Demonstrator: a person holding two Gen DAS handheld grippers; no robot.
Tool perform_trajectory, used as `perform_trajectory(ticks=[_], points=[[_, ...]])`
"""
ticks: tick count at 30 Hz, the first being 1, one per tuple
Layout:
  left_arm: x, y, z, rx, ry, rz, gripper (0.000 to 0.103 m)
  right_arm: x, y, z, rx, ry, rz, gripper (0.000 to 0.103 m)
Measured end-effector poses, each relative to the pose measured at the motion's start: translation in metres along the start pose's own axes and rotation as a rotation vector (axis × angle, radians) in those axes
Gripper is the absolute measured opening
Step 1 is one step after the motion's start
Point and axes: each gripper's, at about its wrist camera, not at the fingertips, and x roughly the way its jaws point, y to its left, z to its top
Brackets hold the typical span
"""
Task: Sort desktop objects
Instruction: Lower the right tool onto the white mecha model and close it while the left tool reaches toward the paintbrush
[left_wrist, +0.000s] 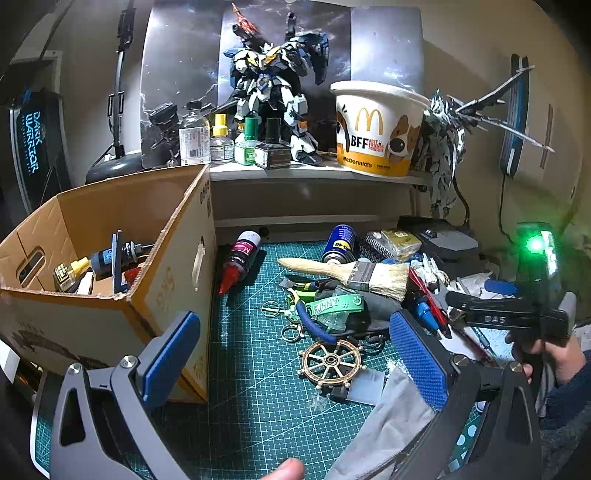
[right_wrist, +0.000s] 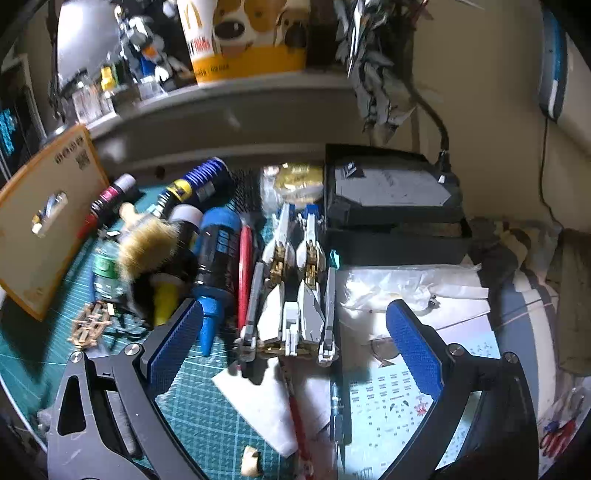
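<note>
My left gripper (left_wrist: 295, 354) is open and empty above the green cutting mat (left_wrist: 251, 406), over a gold ship's-wheel trinket (left_wrist: 331, 363). Past it lie key rings, a green wristband (left_wrist: 338, 302), a paintbrush (left_wrist: 347, 271) and a red-tipped bottle (left_wrist: 238, 260). A cardboard box (left_wrist: 110, 266) at the left holds bottles. My right gripper (right_wrist: 295, 343) is open and empty, its jaws either side of a white and gold model part (right_wrist: 291, 295). A blue-tipped bottle (right_wrist: 216, 258) lies just left of it. The right gripper also shows in the left wrist view (left_wrist: 517, 314).
A shelf (left_wrist: 314, 173) at the back carries a robot model, small bottles and a McDonald's bucket (left_wrist: 376, 127). A black box (right_wrist: 391, 206) stands behind the model part. Decal sheets (right_wrist: 391, 402), white paper and a grey cloth (left_wrist: 388, 424) lie at the right. A WD-40 can (left_wrist: 338, 243) lies at the back.
</note>
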Motion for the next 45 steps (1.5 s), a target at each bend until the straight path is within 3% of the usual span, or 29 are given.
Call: perform_trajectory(ticks=[5, 10, 14, 18, 23, 31, 32, 34, 35, 38, 40, 41, 42, 43, 45], points=[[0.000, -0.003, 0.000, 0.005, 0.000, 0.003, 0.103, 0.021, 0.003, -0.004, 0.001, 0.054, 0.008, 0.098], [-0.001, -0.001, -0.001, 0.010, -0.001, 0.004, 0.103, 0.028, -0.001, -0.006, 0.038, 0.074, 0.047, 0.062], [0.004, 0.000, 0.000, 0.006, 0.013, 0.005, 0.103, 0.026, -0.005, -0.006, 0.064, 0.080, 0.082, 0.061], [0.013, -0.006, 0.005, 0.033, 0.028, 0.000, 0.103, -0.003, -0.008, 0.001, 0.083, 0.003, 0.108, 0.057], [0.034, -0.019, 0.011, 0.035, 0.061, -0.082, 0.103, -0.042, -0.015, 0.011, 0.091, -0.067, 0.153, 0.056], [0.065, -0.060, 0.016, 0.074, 0.069, -0.200, 0.103, -0.061, -0.032, 0.014, 0.148, -0.112, 0.201, 0.055], [0.070, -0.065, 0.018, 0.081, 0.068, -0.206, 0.103, -0.065, -0.033, 0.013, 0.150, -0.123, 0.205, 0.050], [0.087, -0.077, 0.023, 0.104, 0.074, -0.199, 0.103, -0.069, -0.037, 0.012, 0.144, -0.119, 0.215, 0.006], [0.094, -0.080, 0.025, 0.111, 0.084, -0.189, 0.103, -0.067, -0.037, 0.012, 0.136, -0.093, 0.230, 0.006], [0.110, -0.077, 0.030, 0.095, 0.127, -0.192, 0.103, -0.051, -0.036, 0.005, 0.111, 0.006, 0.233, 0.027], [0.117, -0.072, 0.031, 0.080, 0.152, -0.206, 0.103, -0.044, -0.042, 0.002, 0.127, 0.008, 0.229, 0.041], [0.119, -0.069, 0.031, 0.076, 0.161, -0.211, 0.103, -0.041, -0.044, 0.001, 0.132, 0.018, 0.232, 0.043], [0.121, -0.067, 0.031, 0.073, 0.171, -0.217, 0.103, -0.039, -0.046, -0.001, 0.129, 0.026, 0.222, 0.055], [0.123, -0.064, 0.030, 0.070, 0.180, -0.223, 0.103, -0.036, -0.046, -0.003, 0.123, 0.040, 0.205, 0.079], [0.125, -0.060, 0.030, 0.071, 0.187, -0.221, 0.103, -0.026, -0.043, -0.007, 0.111, 0.098, 0.185, 0.095]])
